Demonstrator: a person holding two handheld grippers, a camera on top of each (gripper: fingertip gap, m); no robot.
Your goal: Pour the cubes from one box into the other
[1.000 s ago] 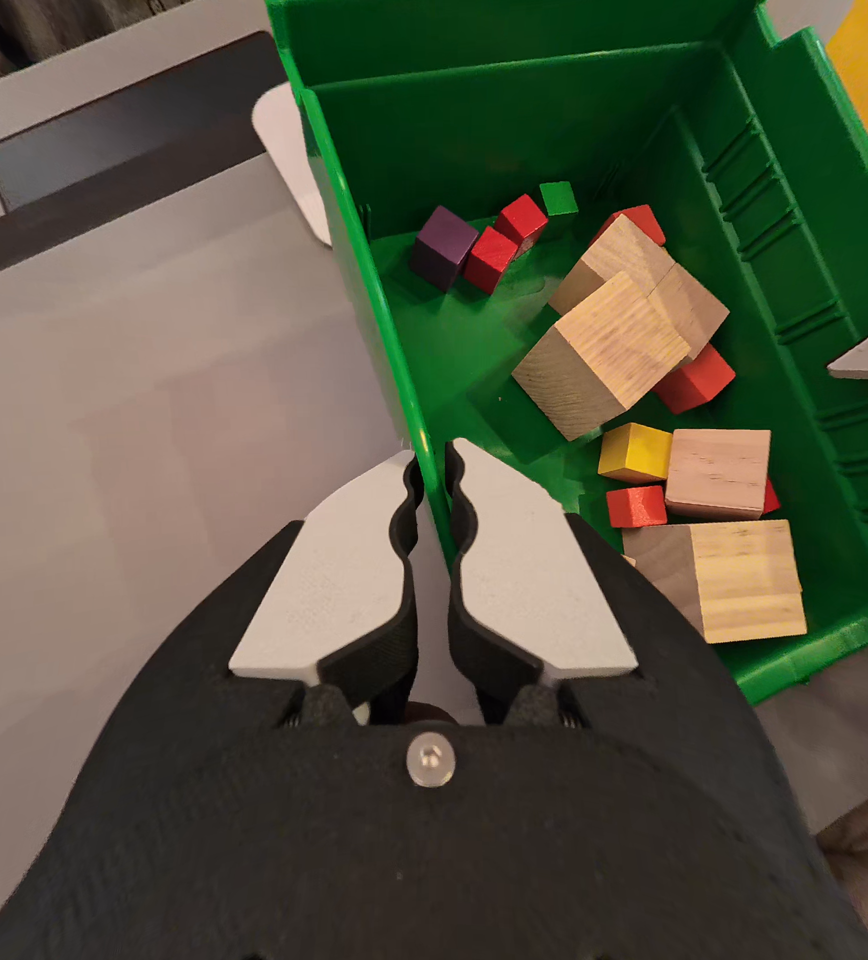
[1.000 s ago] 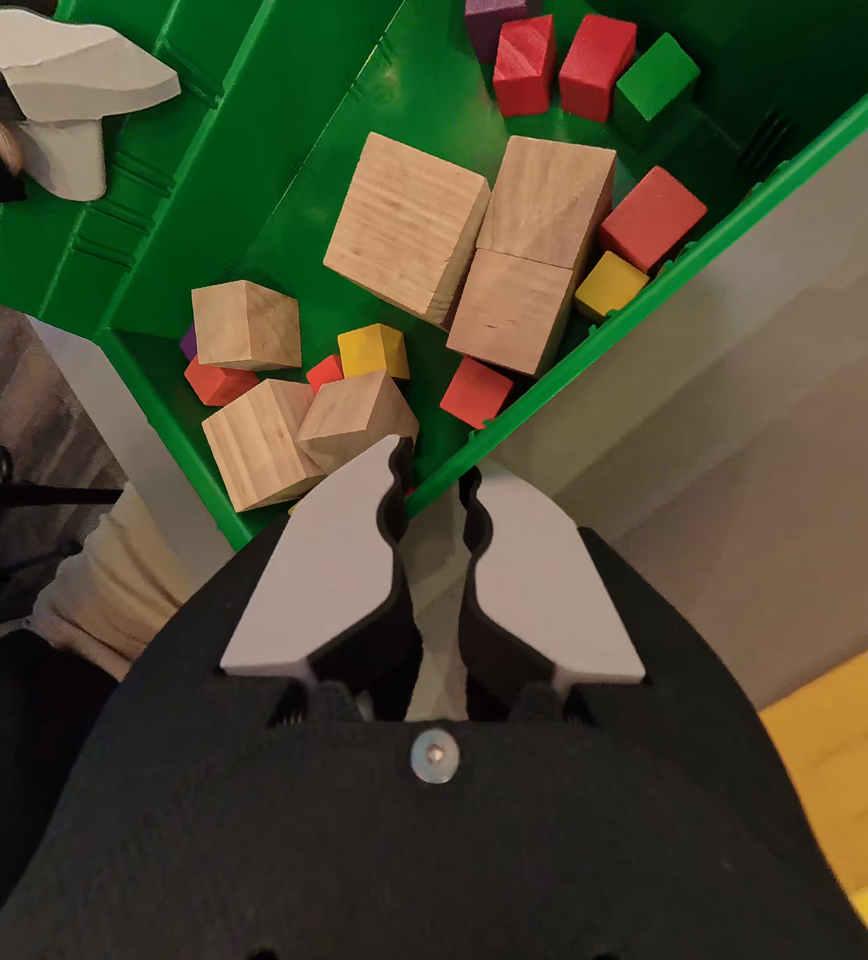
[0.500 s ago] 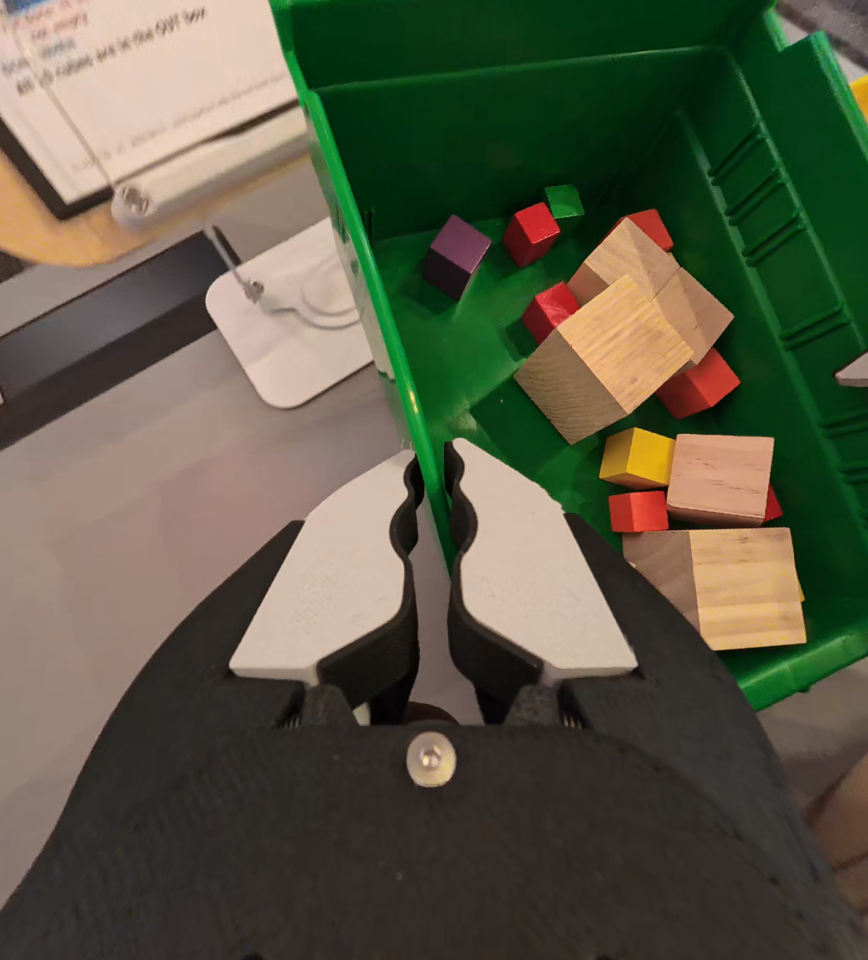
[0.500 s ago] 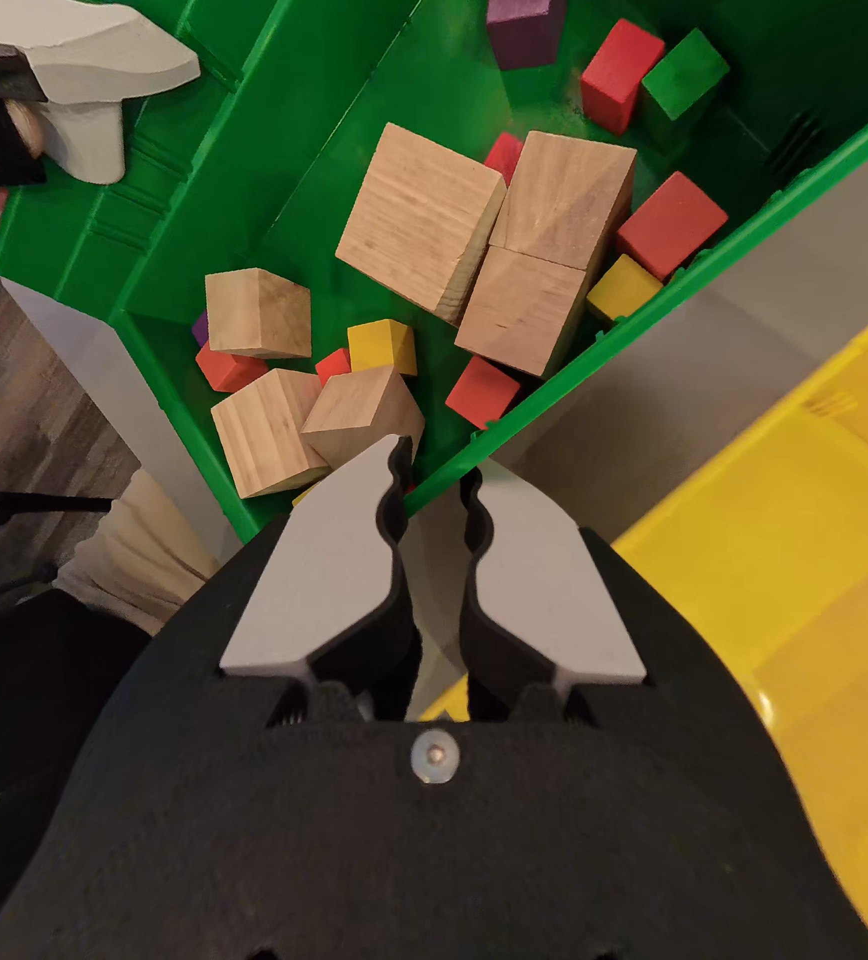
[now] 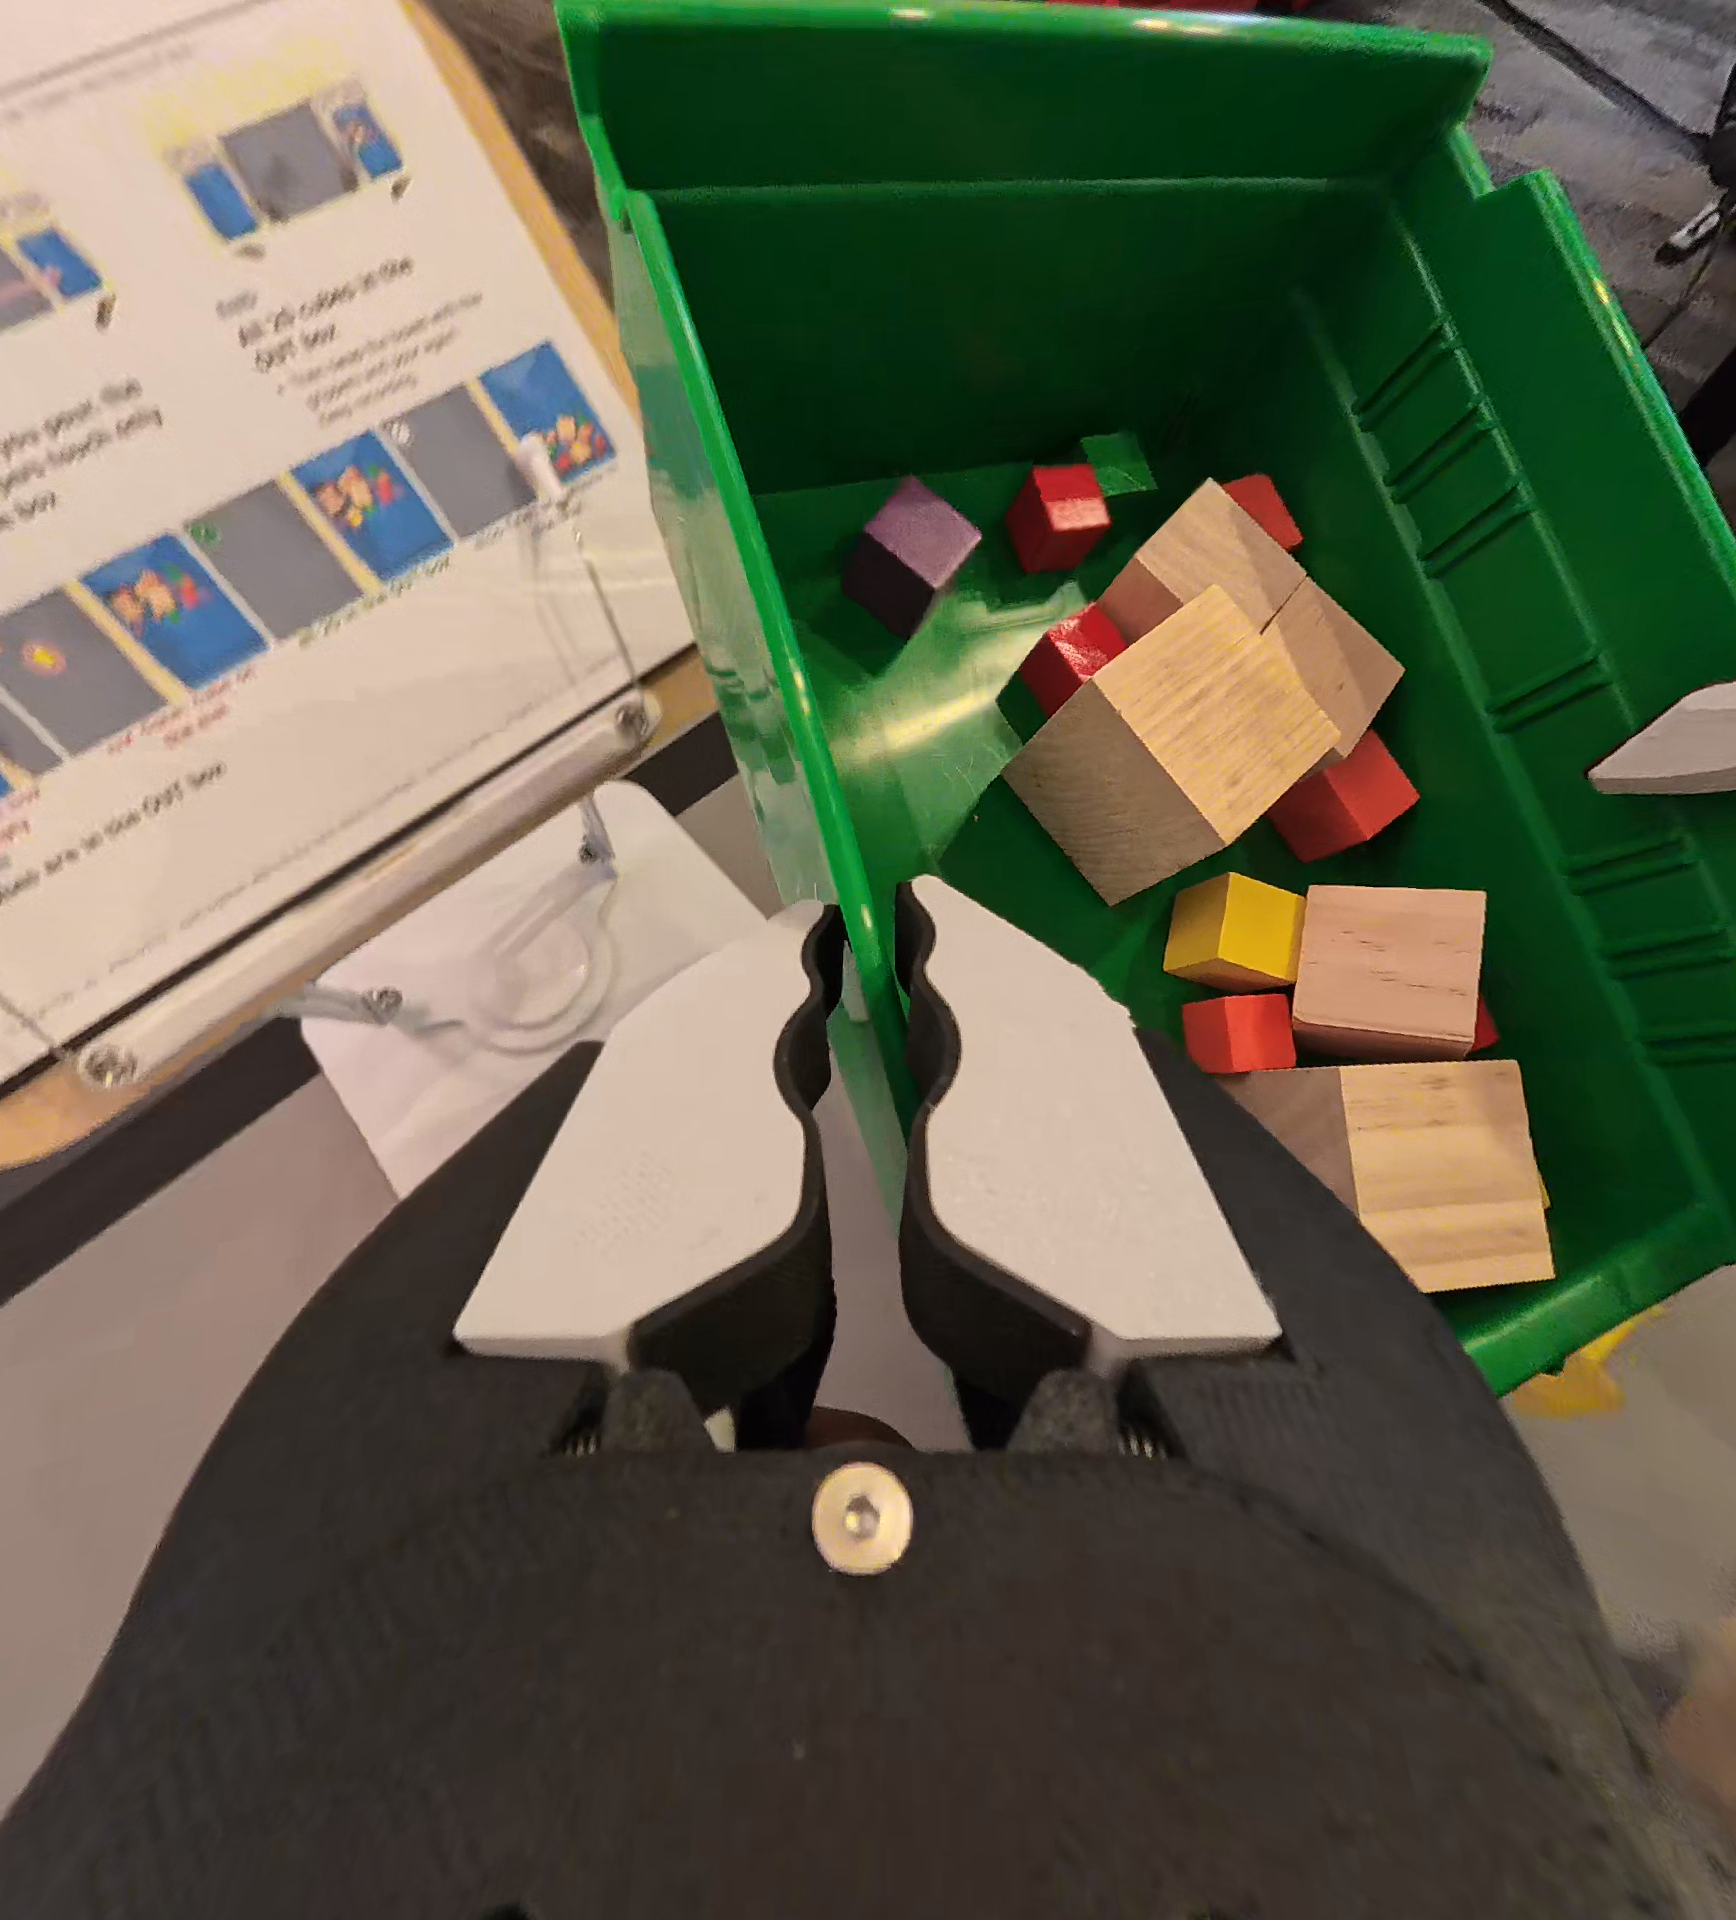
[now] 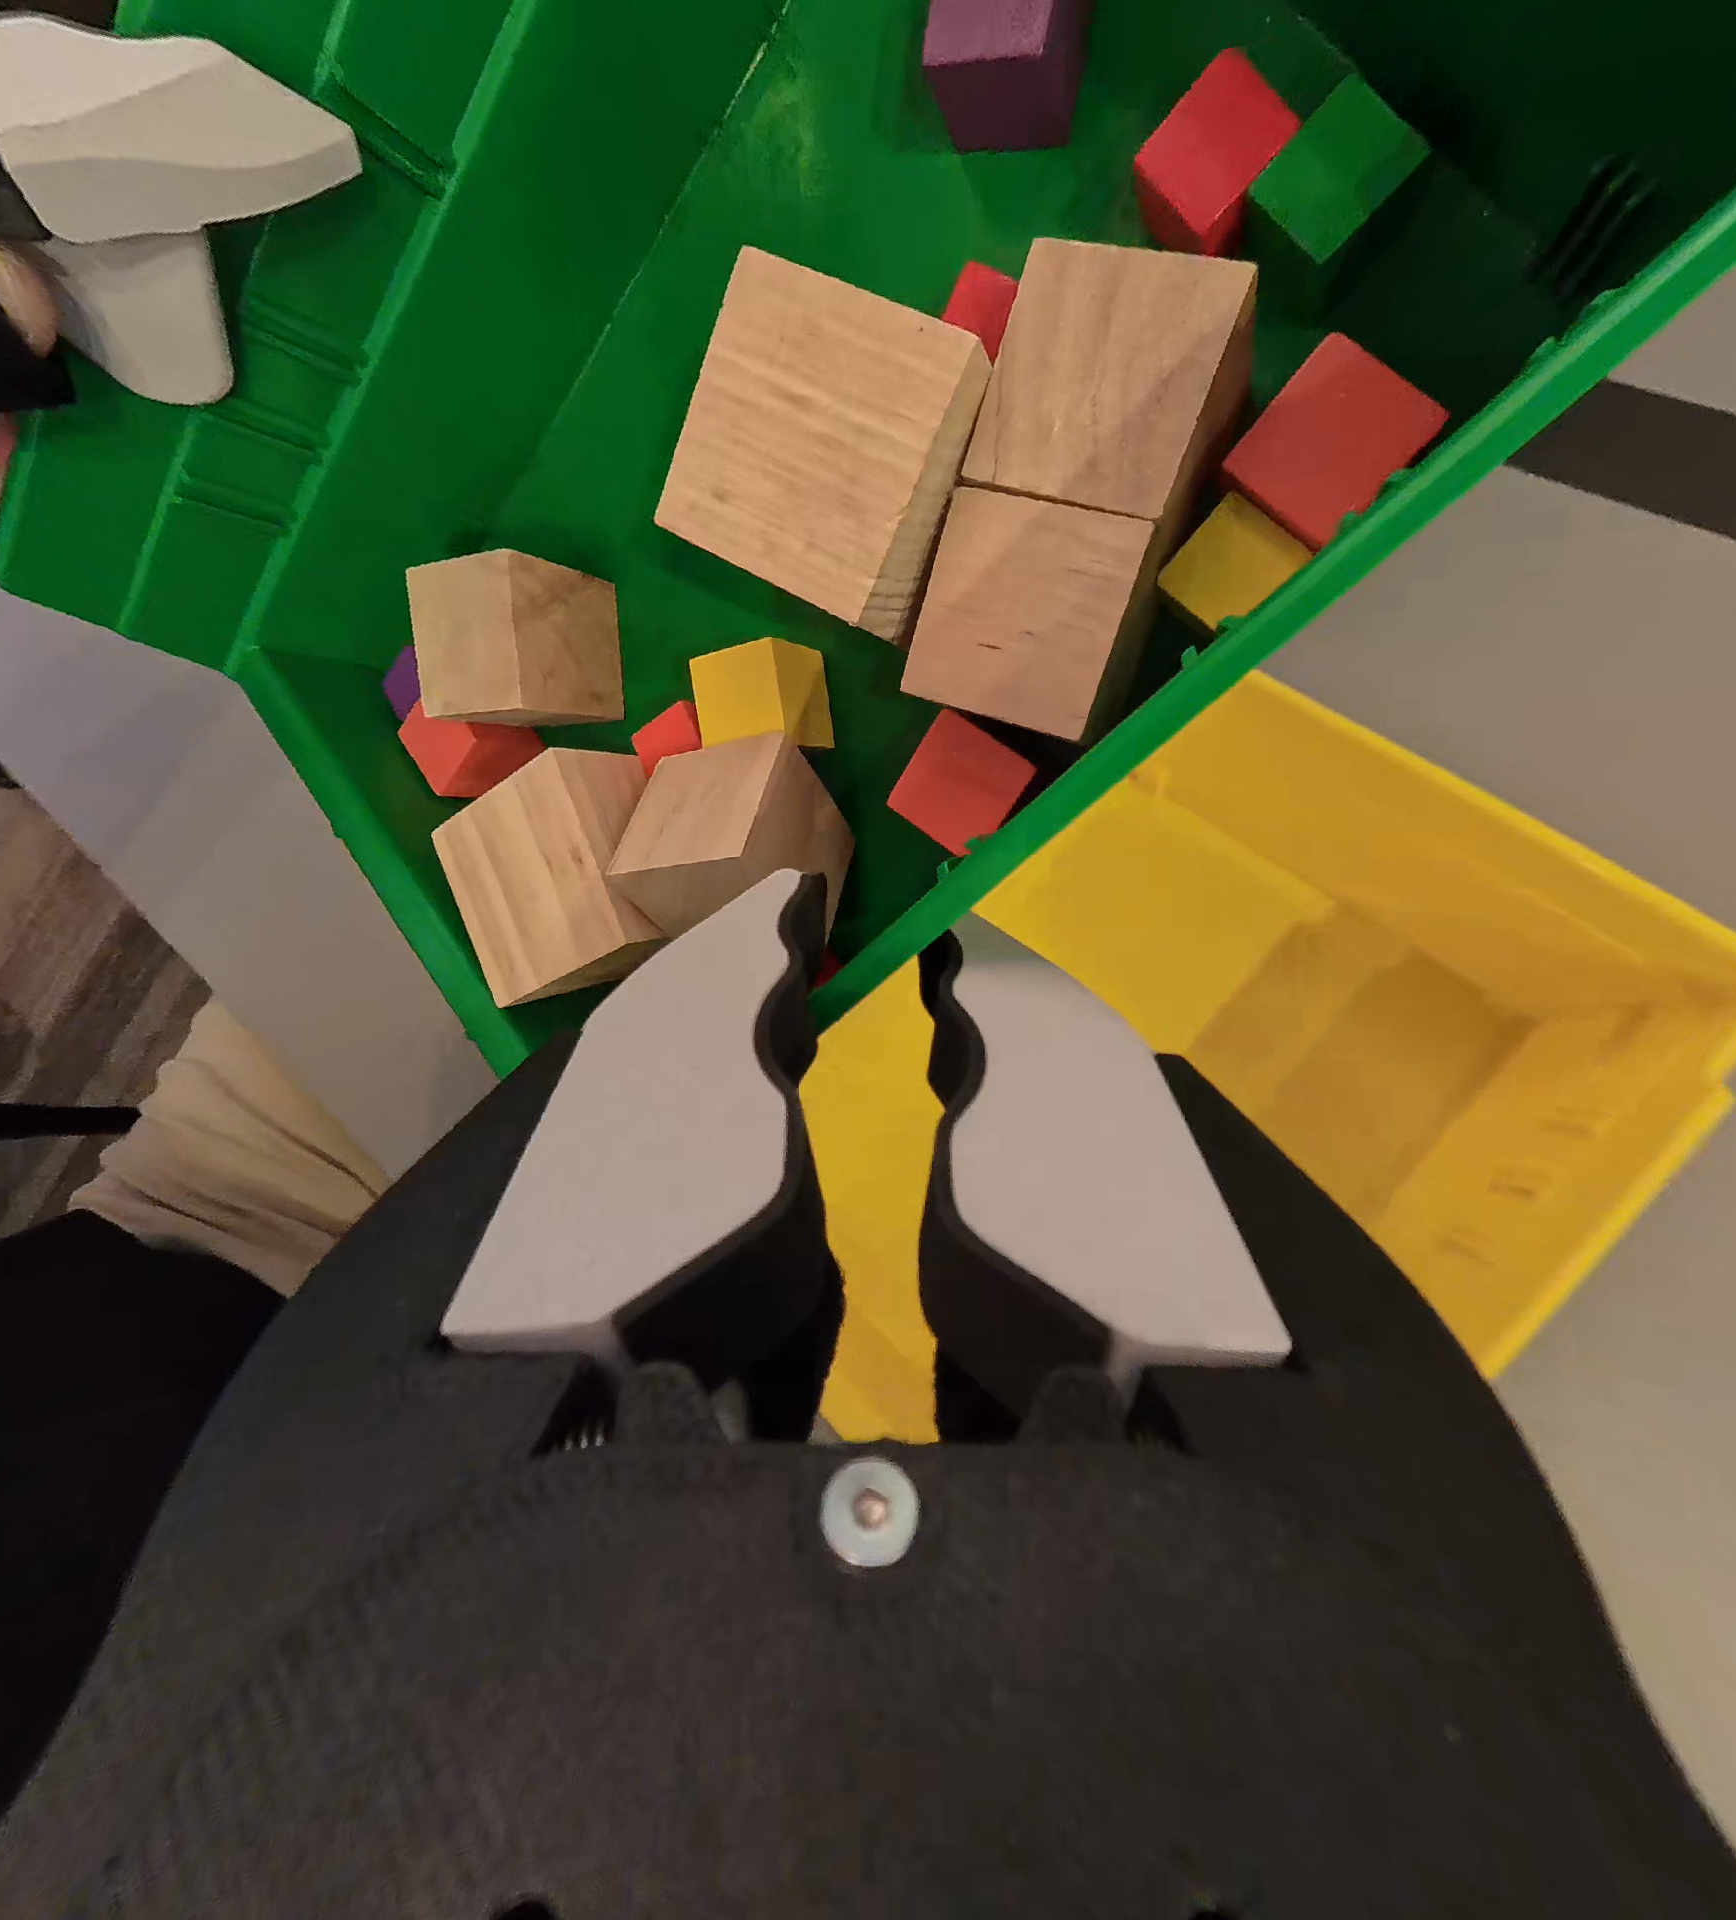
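— Cubes point(image 6: 822, 457) sit in my green box point(image 5: 1529, 582). Poured yet?

— No. My left gripper point(image 5: 862, 925) and right gripper point(image 6: 869, 920) each pinch a wall, holding it above the yellow box point(image 6: 1446, 1039) (it looks empty). Next I tip it slowly.

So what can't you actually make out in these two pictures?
- Left wrist view: the instruction sheet is blurred.
- Right wrist view: the yellow box is partly hidden by the green box and the right gripper.
- Both views: cubes beneath the wooden blocks are hidden, so no exact count.
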